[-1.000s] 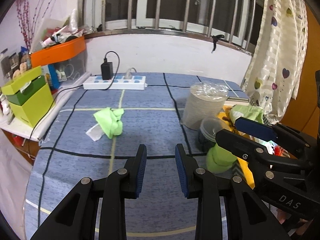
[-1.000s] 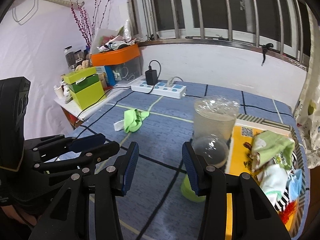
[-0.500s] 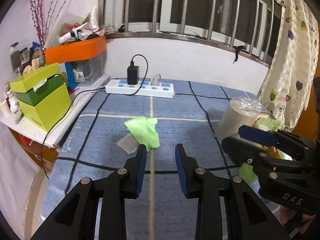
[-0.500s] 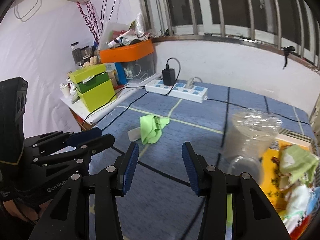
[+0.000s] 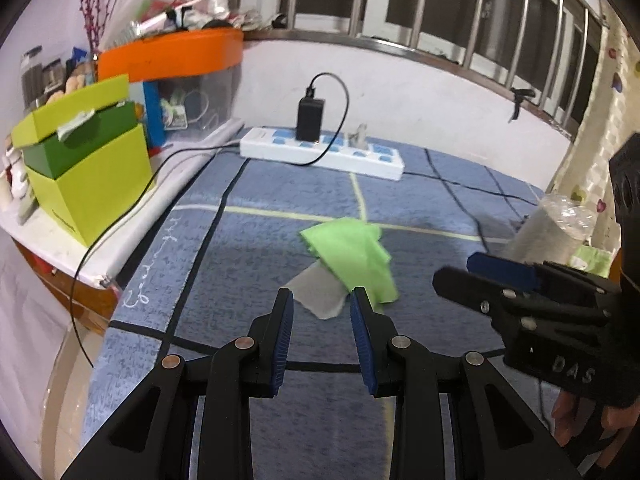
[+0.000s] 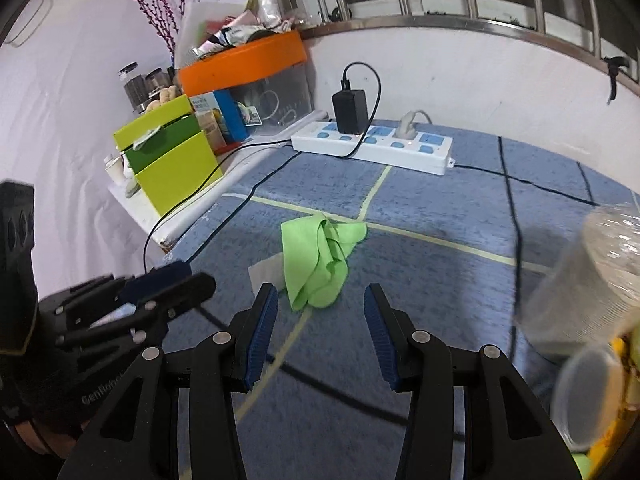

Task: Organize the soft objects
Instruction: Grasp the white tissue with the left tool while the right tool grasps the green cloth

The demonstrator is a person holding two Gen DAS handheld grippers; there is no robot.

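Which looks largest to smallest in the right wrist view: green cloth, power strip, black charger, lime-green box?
1. lime-green box
2. power strip and green cloth, too alike to rank
3. black charger

Left tool [image 5: 322,304], right tool [image 6: 318,300]: apparently empty, jaws apart.

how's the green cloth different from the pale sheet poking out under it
The green cloth is bright green and crumpled into folds; the pale sheet is whitish grey and lies flat. The cloth lies on top, and the sheet is partly covered, with only a corner showing. The cloth shows more area than the sheet. Both rest on the blue checked cover, untouched by either tool.
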